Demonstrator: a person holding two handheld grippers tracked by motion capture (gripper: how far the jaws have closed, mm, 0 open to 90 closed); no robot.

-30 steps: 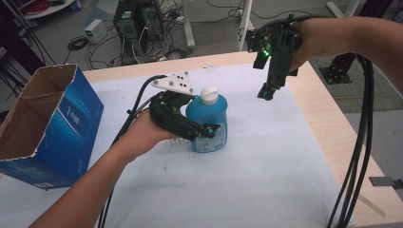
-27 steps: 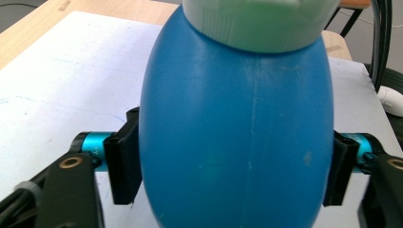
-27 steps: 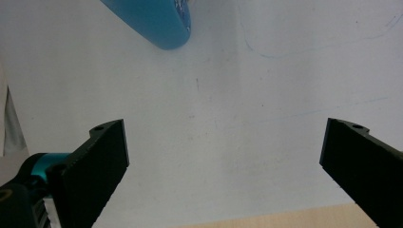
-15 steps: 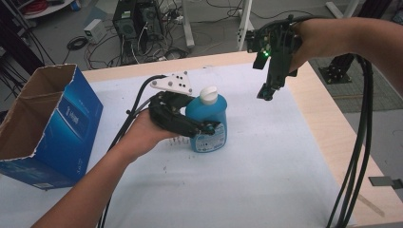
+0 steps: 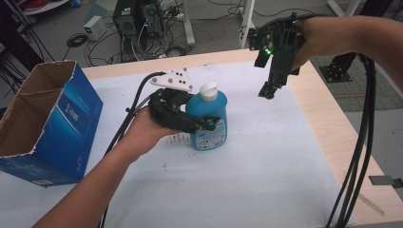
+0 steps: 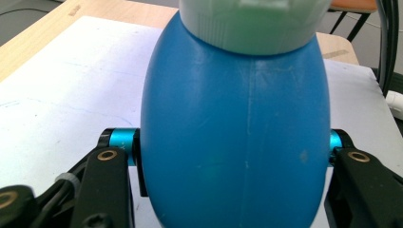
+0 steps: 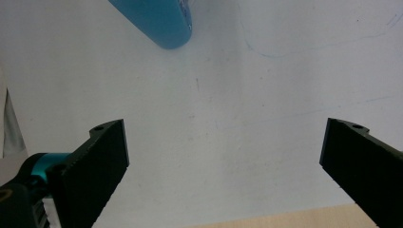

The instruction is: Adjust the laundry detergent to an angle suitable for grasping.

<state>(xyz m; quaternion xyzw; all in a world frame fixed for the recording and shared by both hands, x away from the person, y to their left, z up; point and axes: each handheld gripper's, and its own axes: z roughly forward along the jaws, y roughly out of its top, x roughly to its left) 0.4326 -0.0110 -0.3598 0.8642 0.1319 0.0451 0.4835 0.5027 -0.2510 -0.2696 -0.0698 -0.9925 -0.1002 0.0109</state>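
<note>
A blue detergent bottle (image 5: 215,108) with a white cap (image 5: 208,90) stands upright near the middle of the white sheet, slightly tilted. My left gripper (image 5: 207,125) is shut on its body from the left side. In the left gripper view the bottle (image 6: 237,118) sits between both jaws, which press its sides, with the cap (image 6: 252,23) above. I cannot tell whether its base touches the sheet. My right gripper (image 5: 268,90) hangs in the air to the bottle's right, pointing down. Its jaws (image 7: 223,161) are wide open over bare sheet, with the bottle's end (image 7: 161,23) farther off.
An open blue cardboard box (image 5: 71,123) stands at the table's left edge. A white sheet (image 5: 266,161) covers the wooden table (image 5: 332,123). Cables (image 5: 356,156) trail down the right side from the right gripper.
The left gripper and the bottle have shifted very slightly to the right. The right gripper has stayed where it was, open.
</note>
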